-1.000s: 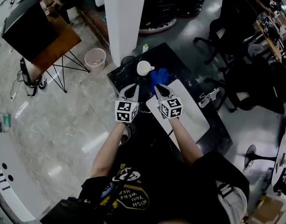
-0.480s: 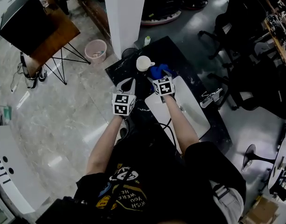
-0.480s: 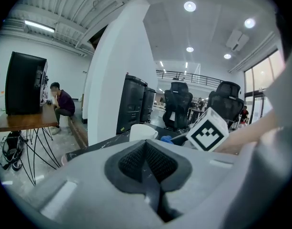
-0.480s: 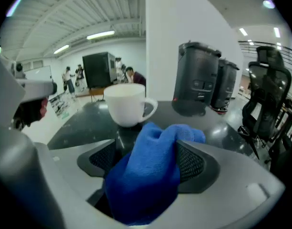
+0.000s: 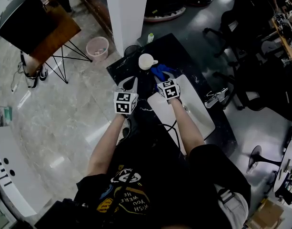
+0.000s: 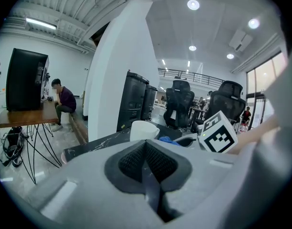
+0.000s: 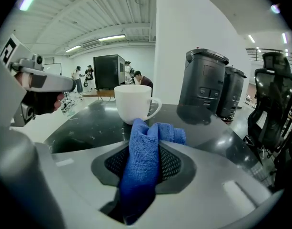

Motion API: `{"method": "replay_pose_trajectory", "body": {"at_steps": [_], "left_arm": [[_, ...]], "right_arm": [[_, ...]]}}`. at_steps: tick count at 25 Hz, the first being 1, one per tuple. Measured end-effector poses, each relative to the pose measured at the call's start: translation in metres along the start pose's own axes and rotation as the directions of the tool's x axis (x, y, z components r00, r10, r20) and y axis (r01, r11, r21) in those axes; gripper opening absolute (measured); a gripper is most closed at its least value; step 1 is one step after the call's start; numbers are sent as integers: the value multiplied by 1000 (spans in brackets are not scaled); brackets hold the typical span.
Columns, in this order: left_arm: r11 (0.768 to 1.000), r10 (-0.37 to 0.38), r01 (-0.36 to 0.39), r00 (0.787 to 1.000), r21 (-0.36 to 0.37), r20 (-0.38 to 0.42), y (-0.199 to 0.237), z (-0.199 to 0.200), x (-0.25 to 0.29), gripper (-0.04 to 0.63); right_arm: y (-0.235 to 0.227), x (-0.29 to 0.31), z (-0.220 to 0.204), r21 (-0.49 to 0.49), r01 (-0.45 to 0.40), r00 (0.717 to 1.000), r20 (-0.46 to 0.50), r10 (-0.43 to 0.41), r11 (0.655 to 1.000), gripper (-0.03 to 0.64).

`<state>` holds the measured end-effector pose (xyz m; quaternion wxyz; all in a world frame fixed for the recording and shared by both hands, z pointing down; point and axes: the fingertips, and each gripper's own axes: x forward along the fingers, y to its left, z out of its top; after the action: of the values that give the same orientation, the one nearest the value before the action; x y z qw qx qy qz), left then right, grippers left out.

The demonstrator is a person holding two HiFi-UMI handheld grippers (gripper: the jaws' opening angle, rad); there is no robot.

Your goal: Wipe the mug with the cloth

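Two grippers are in play, and we're watching the right gripper [image 5: 163, 82] do the work. Its jaws are closing, with the blue cloth [image 7: 145, 159] bunched between the pads and a loose fold spilling out front. That grip makes sense to us: pinch the cloth near one end and the free wad becomes the wiping face.

The white mug [image 5: 146, 61] stands upright on the dark table [image 5: 186, 61], at twelve o'clock from the right gripper, handle toward three o'clock. In the right gripper view the cloth's front fold looks to be touching the mug's base, though we can't be sure from this angle.

The left gripper [image 5: 129, 81] hangs at seven o'clock from the mug, jaws pressed together with nothing in them. We'd judge it's waiting to steady the mug once the wiping starts.

Compared with a second ago, the right gripper has pushed forward off the white board [image 5: 196, 111] toward twelve o'clock and arrived at the cloth, which then lay loose beside the mug. The mug hasn't budged, and the left gripper has barely shifted.
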<state>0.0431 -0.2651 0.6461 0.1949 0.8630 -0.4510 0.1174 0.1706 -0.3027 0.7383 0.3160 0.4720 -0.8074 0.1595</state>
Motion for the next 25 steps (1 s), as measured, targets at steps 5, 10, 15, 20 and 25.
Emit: {"method": "replay_pose_trajectory", "body": {"at_steps": [5,10,15,20,25], "left_arm": [[1000,15,-15,1000,-3,-1,8,8,15,3],[1000,25,-25,1000,-9,5,17,17,15,3],[998,36,-36,999,-43,12,24,14,11,3],[999,21,-21,1000,-48,11,21,11,7,3],[998,28,-27,999,-56,23,26,20,-2,3]], "right_arm": [[-11,-3,4,132,-68,998,9,67,989,120],[-31,-27,40,161,20,994,107,-38,987,120],[-11,-20,63,82,7,992,122,-17,997,121],[52,-14,37,-67,-133,989,54,136,989,121],[25,-33,61,4,-84,983,165,82,996,120]]}}
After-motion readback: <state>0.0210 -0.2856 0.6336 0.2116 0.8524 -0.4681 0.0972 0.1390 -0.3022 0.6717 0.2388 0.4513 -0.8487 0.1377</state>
